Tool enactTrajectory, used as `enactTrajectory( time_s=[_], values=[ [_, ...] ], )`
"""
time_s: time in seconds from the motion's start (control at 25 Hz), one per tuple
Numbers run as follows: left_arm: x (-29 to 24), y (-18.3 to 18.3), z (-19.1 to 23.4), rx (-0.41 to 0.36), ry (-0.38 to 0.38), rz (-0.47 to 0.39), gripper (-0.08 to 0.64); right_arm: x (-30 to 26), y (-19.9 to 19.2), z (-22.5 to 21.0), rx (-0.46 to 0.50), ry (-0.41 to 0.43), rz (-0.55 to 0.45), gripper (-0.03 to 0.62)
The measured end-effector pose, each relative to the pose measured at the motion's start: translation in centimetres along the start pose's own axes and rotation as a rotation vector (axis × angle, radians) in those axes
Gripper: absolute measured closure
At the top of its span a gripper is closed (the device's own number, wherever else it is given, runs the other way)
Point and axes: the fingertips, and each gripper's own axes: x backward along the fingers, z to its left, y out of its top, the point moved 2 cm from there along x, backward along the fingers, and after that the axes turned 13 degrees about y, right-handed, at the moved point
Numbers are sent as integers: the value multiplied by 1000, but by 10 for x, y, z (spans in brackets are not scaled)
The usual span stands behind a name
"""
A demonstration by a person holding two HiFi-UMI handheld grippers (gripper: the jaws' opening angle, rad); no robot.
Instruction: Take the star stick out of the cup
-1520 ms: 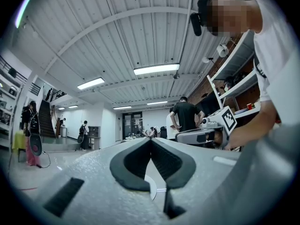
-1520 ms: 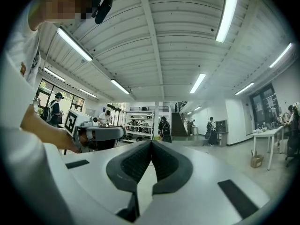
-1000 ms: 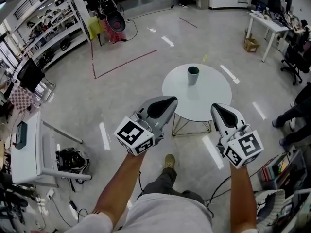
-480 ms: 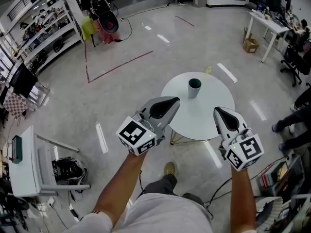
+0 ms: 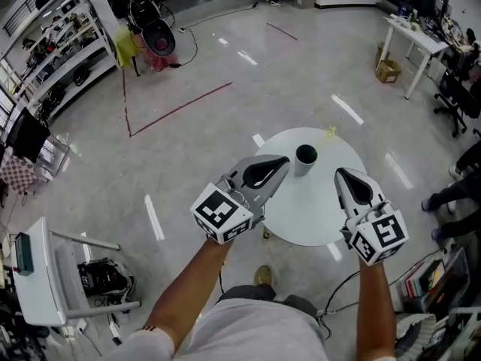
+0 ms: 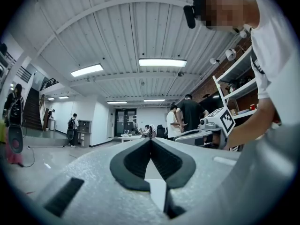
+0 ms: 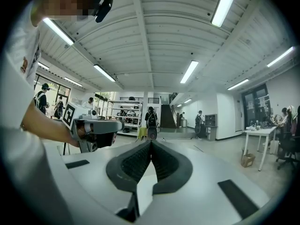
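A dark green cup point(image 5: 305, 159) stands on the round white table point(image 5: 316, 201), toward its far side. A small yellow star point(image 5: 329, 132) shows at the table's far edge, just beyond the cup; its stick I cannot make out. My left gripper point(image 5: 282, 161) is held above the table's left edge, just left of the cup, jaws shut and empty point(image 6: 150, 139). My right gripper point(image 5: 340, 173) hovers over the table's right part, jaws shut and empty point(image 7: 151, 141). Both gripper views look out level across the room, and neither shows the cup.
The table stands on thin metal legs on a glossy grey floor. Shelving point(image 5: 45, 43) lines the far left. A white desk point(image 5: 413, 40) with a cardboard box point(image 5: 388, 70) is at the far right. A white cart point(image 5: 45, 269) stands at the near left. People stand in the background point(image 6: 190, 118).
The table and cup have come nearer and lower in the head view. Both grippers now reach over the table, the left one close beside the cup. Jaws stayed shut.
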Motion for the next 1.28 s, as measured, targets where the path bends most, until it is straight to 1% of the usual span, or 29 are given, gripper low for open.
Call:
enactTrajectory(
  time_s=[0.28, 0.44, 0.6, 0.88, 1.16, 1.2, 1.28],
  values=[
    [-29, -14, 31, 21, -14, 8, 545, -25, -17, -32, -30, -50, 41, 580],
    [-42, -23, 38, 35, -15, 14, 545, -32, -27, -46, -26, -51, 86, 580],
    [-52, -33, 45, 43, -12, 35, 545, -41, -38, -66, -47, -71, 126, 578],
    [-68, -52, 53, 54, 27, 69, 545, -50, -66, -95, -85, -51, 192, 578],
    [-85, -72, 60, 71, 81, 120, 545, -63, -102, -121, -178, -15, 251, 577],
    [-86, -76, 61, 72, 85, 129, 545, -65, -107, -124, -198, -12, 254, 568],
    [-87, -81, 63, 72, 95, 146, 545, -71, -118, -130, -243, 0, 262, 476]
  ],
)
